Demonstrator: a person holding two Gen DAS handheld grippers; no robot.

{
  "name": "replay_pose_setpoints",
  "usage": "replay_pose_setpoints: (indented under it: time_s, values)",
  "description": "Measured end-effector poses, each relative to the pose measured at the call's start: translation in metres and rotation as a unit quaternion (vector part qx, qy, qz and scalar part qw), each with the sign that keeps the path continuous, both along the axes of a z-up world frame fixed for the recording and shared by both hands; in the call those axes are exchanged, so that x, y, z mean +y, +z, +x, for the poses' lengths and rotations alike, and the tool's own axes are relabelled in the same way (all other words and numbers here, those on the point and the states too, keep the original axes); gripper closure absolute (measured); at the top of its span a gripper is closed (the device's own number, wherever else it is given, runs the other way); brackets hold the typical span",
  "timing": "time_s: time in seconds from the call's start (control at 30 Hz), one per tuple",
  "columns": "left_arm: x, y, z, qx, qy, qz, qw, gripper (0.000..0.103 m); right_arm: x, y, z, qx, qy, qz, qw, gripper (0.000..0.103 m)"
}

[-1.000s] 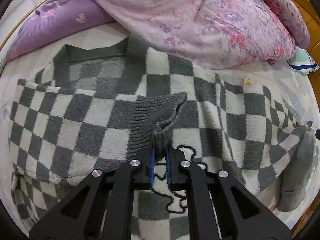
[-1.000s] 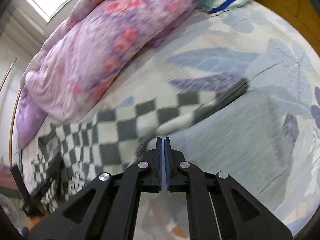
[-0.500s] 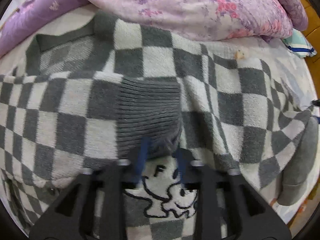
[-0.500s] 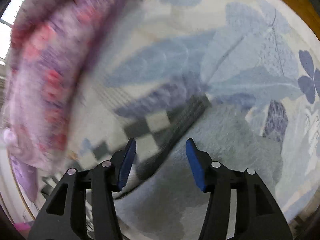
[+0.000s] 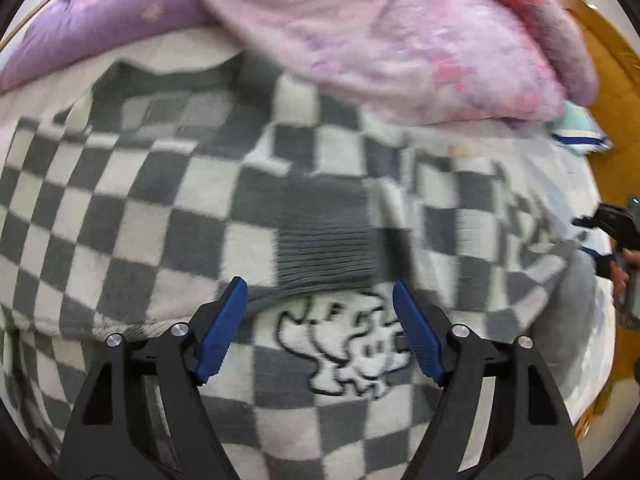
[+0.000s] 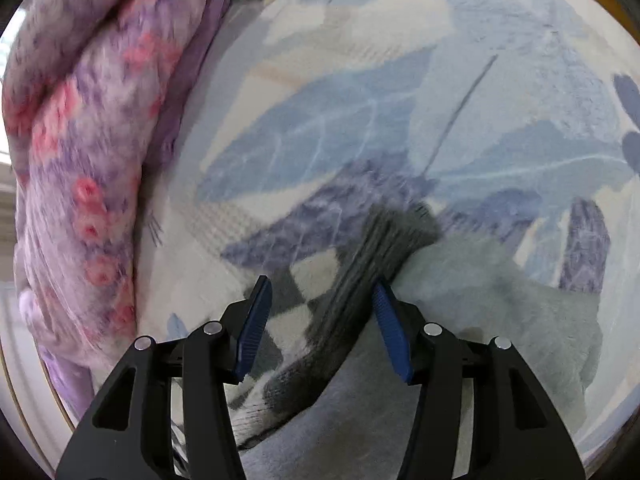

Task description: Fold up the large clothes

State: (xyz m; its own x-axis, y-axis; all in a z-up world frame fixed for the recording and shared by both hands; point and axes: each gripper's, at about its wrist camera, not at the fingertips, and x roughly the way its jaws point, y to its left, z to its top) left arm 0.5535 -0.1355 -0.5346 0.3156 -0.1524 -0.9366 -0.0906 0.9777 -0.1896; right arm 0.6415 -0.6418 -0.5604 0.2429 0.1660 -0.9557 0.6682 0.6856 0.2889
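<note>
A grey-and-white checkered sweater (image 5: 152, 208) lies flat on the bed, with a cartoon dog patch (image 5: 352, 344). One sleeve is folded across its body; the ribbed grey cuff (image 5: 328, 256) lies just ahead of my left gripper (image 5: 320, 300), which is open and empty. In the right wrist view my right gripper (image 6: 322, 296) is open above the sweater's ribbed hem (image 6: 360, 280), where the checkered knit (image 6: 304, 276) meets the pale grey lining (image 6: 500, 312). The right gripper also shows at the right edge of the left wrist view (image 5: 612, 224).
A pink floral quilt (image 5: 400, 36) is heaped at the sweater's collar end, also in the right wrist view (image 6: 80, 128). A purple pillow (image 5: 100, 28) lies at the back left. The bedsheet (image 6: 400, 100) has blue leaf print. A wooden bed frame (image 5: 612, 92) is on the right.
Both grippers have opened. The left gripper let go of the sleeve cuff, which now lies flat on the sweater. The right gripper released the hem and tilted toward the sheet.
</note>
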Motion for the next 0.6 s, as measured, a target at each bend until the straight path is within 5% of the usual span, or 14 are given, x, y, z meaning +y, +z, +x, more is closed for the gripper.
replay_pose_setpoints:
  time_s: [0.1,0.17,0.27,0.33,0.47,0.6]
  values:
    - [0.007,-0.013,0.003,0.011,0.003,0.011,0.9999,0.028,0.005,-0.010,0.004,0.015,0.027,-0.015,0.999,0.069]
    - [0.006,-0.012,0.005,0.001,-0.003,0.013,0.9999,0.028,0.004,-0.009,0.001,0.012,0.036,-0.031,0.999,0.094]
    - [0.002,-0.003,0.002,-0.029,-0.017,-0.009,0.9994,0.044,0.013,0.018,-0.009,-0.037,0.056,-0.074,0.995,0.094]
    - [-0.005,-0.001,0.001,-0.033,-0.033,-0.016,0.9988,0.063,0.022,0.051,-0.019,-0.110,0.071,-0.086,0.988,0.095]
    - [-0.023,-0.004,0.001,-0.027,-0.057,-0.038,0.9972,0.063,0.014,0.119,-0.046,-0.239,0.040,-0.050,0.969,0.095]
    - [-0.049,-0.025,0.009,-0.006,-0.072,-0.061,0.9955,0.063,0.024,0.159,-0.057,-0.311,0.051,-0.029,0.949,0.095]
